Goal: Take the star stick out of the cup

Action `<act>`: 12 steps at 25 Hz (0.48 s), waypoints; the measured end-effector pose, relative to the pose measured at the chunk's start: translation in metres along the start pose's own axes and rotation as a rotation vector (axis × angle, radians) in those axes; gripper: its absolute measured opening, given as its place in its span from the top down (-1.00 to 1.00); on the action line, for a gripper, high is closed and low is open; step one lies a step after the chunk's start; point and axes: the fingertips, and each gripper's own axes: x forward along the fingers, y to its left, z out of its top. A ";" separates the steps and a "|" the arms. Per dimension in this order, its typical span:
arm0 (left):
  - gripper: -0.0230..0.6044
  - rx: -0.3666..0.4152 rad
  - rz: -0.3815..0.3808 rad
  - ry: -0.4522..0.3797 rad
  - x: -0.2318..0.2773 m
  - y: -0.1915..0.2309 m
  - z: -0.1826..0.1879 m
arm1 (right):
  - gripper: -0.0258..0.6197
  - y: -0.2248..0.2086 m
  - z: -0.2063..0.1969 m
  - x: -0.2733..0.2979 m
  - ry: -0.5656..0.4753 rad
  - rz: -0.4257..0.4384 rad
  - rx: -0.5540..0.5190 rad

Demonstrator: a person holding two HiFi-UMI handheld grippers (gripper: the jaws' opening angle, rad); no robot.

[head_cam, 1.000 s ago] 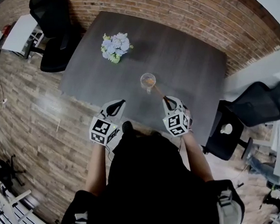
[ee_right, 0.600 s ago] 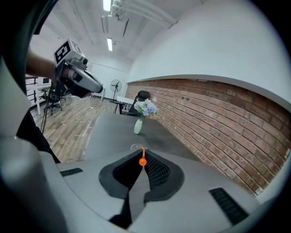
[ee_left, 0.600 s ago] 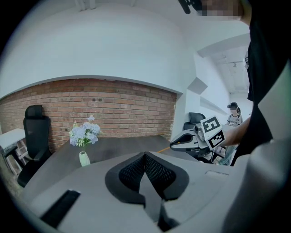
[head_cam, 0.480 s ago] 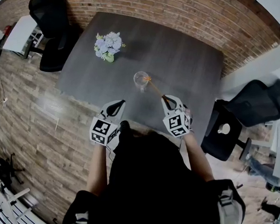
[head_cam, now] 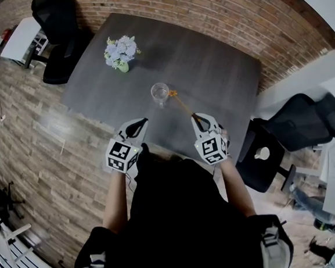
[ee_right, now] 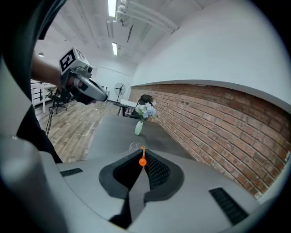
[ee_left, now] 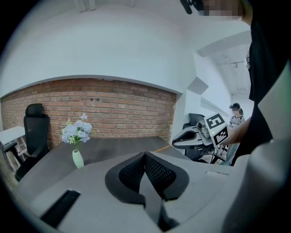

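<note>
1. Head view: a dark grey table (head_cam: 220, 67) fills the upper middle, with a brick wall (head_cam: 215, 9) behind it and wooden floor (head_cam: 33, 130) on the left.
   - A clear cup (head_cam: 160, 93) stands near the centre of the frame.
   - A vase of flowers (head_cam: 119, 49) stands further toward the upper left, well apart from the cup.
   - The right gripper (head_cam: 197, 118), lower right of the cup, clamps the thin star stick (head_cam: 183, 106). The stick slants up-left, and its orange tip lies just right of the cup's rim, apparently outside the cup.
   - The left gripper (head_cam: 139, 125) sits lower left of the cup and touches nothing.
   - One black office chair (head_cam: 59, 29) is at the upper left and another chair (head_cam: 306, 121) is at the right edge.

2. Left gripper view: the left gripper (ee_left: 145, 157) has its jaws pressed together with nothing between them.
   - Beyond them lies the table (ee_left: 113, 144).
   - The vase of flowers (ee_left: 77, 136) stands at centre left.
   - The right gripper (ee_left: 191, 137) is at centre right, with the star stick (ee_left: 162, 149) showing as a thin orange line to its left.

3. Right gripper view: the right gripper (ee_right: 142, 154) is closed on the star stick (ee_right: 142, 161). An orange bead on the stick sits at the jaw tips and the shaft points up past them.
   - The cup (ee_right: 134, 146) is just behind, left of the stick.
   - The vase of flowers (ee_right: 142, 119) is further up the frame.
   - The left gripper (ee_right: 86, 88) is at the upper left.
</note>
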 end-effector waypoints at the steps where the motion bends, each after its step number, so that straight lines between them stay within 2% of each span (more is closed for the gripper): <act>1: 0.92 0.000 0.000 -0.003 0.002 -0.003 0.000 | 0.88 -0.001 -0.002 -0.002 -0.001 0.002 -0.002; 5: 0.92 0.003 -0.001 -0.018 0.007 -0.012 0.000 | 0.88 -0.002 -0.005 -0.011 -0.009 0.010 -0.004; 12: 0.92 0.012 -0.010 0.005 0.011 -0.021 -0.002 | 0.88 -0.002 -0.012 -0.017 -0.014 0.016 0.015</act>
